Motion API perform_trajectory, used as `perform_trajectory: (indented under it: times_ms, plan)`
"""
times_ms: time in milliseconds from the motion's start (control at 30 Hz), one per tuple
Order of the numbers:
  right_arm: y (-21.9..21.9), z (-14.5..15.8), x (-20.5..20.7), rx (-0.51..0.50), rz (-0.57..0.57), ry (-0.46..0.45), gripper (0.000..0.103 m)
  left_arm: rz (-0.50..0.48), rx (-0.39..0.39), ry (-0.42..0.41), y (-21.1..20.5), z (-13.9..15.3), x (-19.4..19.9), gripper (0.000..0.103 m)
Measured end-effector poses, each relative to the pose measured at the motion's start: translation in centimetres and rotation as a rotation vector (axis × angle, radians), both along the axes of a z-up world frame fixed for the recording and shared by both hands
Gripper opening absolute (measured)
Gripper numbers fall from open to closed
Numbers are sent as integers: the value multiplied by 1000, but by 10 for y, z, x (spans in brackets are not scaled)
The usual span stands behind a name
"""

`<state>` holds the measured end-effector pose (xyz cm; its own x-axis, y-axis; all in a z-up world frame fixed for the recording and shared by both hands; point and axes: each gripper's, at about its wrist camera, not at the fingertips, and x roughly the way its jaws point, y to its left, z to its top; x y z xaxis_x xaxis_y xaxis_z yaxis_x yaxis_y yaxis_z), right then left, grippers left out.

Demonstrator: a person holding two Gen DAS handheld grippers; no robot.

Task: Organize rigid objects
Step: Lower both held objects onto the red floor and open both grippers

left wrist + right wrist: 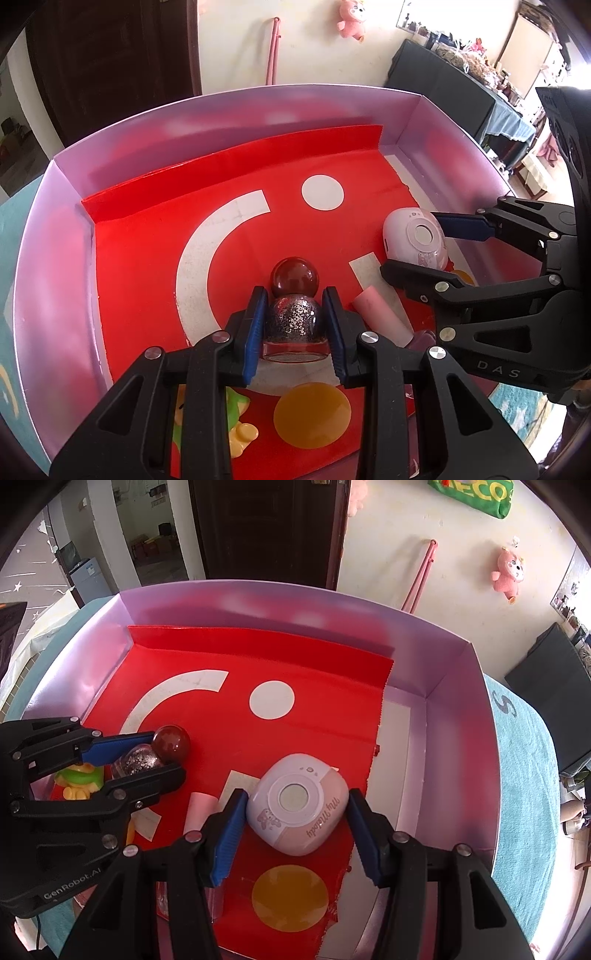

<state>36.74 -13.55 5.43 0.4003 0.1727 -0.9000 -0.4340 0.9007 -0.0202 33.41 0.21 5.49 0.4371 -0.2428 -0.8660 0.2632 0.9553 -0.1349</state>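
A glitter bottle with a dark red ball cap (293, 317) lies between the pads of my left gripper (295, 325), which is shut on it over the red mat (147, 266); it also shows in the right wrist view (147, 757). A pink and white "My Melody" device (299, 808) sits on the mat between the fingers of my right gripper (295, 830), whose pads stand close on both sides with small gaps. The device shows in the left wrist view (415, 238). A pink cylinder (380, 319) lies between the two grippers.
All lies inside a pink-walled box (221, 122) lined with the red mat. A green and yellow toy (79, 779) lies at the near left. An orange disc (290, 895) marks the mat's near edge. A teal cloth (524, 775) lies beside the box.
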Motion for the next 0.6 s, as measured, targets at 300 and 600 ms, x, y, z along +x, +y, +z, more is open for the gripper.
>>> perform_trajectory:
  times_ms: [300, 600]
  plan:
    - [-1, 2, 2, 3, 0, 5, 58, 14, -28, -3, 2, 4, -2, 29]
    - [0, 10, -3, 9, 0, -5, 63, 8, -63, -20, 5, 15, -9, 30]
